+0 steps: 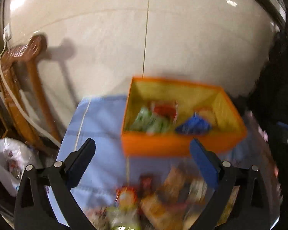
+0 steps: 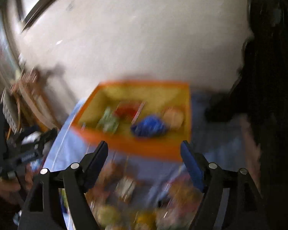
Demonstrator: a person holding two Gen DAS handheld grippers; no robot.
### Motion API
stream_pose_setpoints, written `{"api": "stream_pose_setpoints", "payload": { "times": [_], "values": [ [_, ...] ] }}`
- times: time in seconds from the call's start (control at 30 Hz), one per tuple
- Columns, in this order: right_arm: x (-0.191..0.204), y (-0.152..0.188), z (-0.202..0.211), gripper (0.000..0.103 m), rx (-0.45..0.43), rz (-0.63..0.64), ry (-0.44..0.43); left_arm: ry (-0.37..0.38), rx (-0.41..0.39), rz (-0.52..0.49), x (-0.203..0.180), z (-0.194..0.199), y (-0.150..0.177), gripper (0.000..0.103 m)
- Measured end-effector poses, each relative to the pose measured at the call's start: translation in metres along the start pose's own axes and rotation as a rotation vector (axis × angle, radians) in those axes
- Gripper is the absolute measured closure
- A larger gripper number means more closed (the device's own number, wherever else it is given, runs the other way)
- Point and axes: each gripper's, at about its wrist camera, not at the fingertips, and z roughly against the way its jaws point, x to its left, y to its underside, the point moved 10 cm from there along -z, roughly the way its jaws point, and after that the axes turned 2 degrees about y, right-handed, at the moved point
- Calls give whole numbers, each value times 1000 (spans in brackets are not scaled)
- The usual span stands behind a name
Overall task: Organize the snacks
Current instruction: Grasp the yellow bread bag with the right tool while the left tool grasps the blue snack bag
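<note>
An orange box [image 1: 174,145] with a yellow inside stands on a light blue cloth [image 1: 101,126]. It holds a green packet [image 1: 151,120], a red packet [image 1: 165,109] and a blue packet [image 1: 194,124]. A blurred heap of loose snacks [image 1: 159,195] lies on the cloth nearer to me. My left gripper [image 1: 143,156] hangs open above that heap, nothing between its fingers. In the right wrist view the same orange box [image 2: 144,147] and snacks [image 2: 128,195] show. My right gripper [image 2: 144,156] is open and empty too. The left gripper [image 2: 26,153] appears at that view's left edge.
A wooden chair [image 1: 28,88] stands left of the table against a pale wall [image 1: 144,28]. A white plastic bag [image 1: 7,159] sits low beside it. A person in dark clothing [image 2: 268,95] fills the right side. Both views are motion-blurred.
</note>
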Motion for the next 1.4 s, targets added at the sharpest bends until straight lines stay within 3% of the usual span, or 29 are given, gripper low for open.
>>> {"api": "stream_pose_setpoints", "payload": {
  "times": [0.13,0.23,0.4,0.53,0.8,0.83,0.87,0.9,0.97,1.0,1.17,1.4],
  "values": [
    [34,91,1,23,126,83,-3,1,33,-20,23,26,66,6],
    [38,150,2,23,213,50,-7,-3,66,-8,43,37,111,6],
    [44,203,-6,23,291,-5,-15,-44,135,53,76,38,178,6],
    [57,209,-13,23,297,24,3,-60,155,94,85,31,200,6],
    [57,231,-41,24,349,78,92,-125,177,-2,65,-1,230,6],
    [56,237,-46,26,367,80,91,-138,160,-21,63,-5,235,4],
    [57,242,-49,53,380,66,59,-137,133,-14,62,-4,235,5],
    [58,245,-51,61,395,67,46,-132,125,6,63,-4,236,8],
    [60,246,-48,62,383,98,53,-96,120,42,63,-2,239,36],
    [62,247,-45,63,379,113,48,-94,121,39,62,-1,240,41],
    [66,244,-29,63,345,115,31,8,124,102,58,12,244,44],
    [69,224,1,63,273,94,3,60,98,125,51,36,242,44]
  ]
}}
